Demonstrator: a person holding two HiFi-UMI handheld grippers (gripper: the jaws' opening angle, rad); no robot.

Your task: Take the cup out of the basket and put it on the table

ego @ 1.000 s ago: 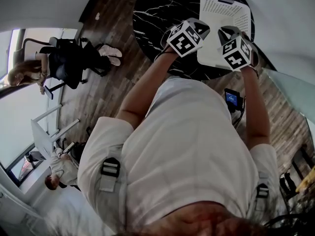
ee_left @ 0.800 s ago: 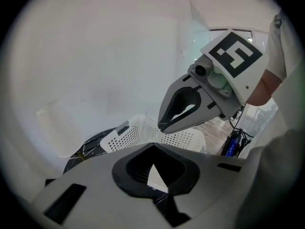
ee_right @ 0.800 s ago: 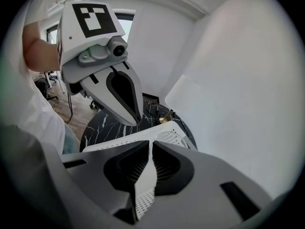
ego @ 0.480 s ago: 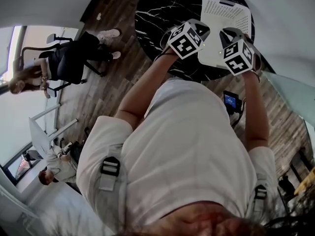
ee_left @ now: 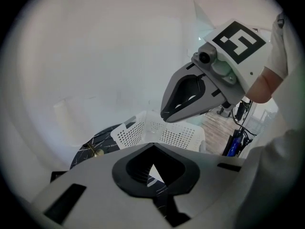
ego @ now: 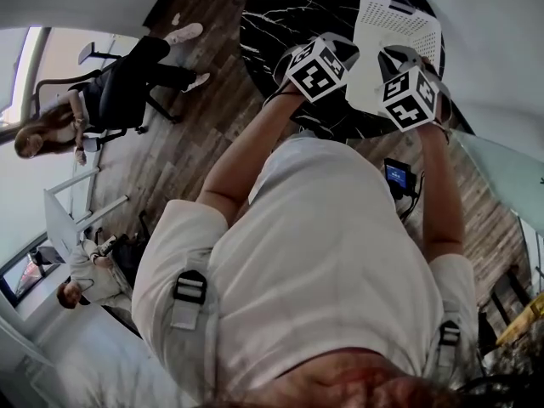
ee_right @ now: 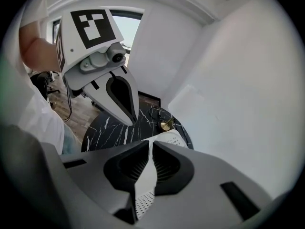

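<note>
Head view: the round black marble tabletop (ego: 280, 24) carries the white perforated basket (ego: 399, 28) on its right side, within the person's reach. Both grippers hang above the near edge, probably poised for the reach in. The right gripper (ee_right: 151, 144) points at the basket, its jaws a narrow slit apart and empty. The left gripper (ee_left: 152, 148) has its jaws closed on nothing. No view shows the cup; it is presumably hidden behind the basket walls.

White T-shirt (ego: 323, 253), black-buckled shoulder straps (ego: 190, 291)
</note>
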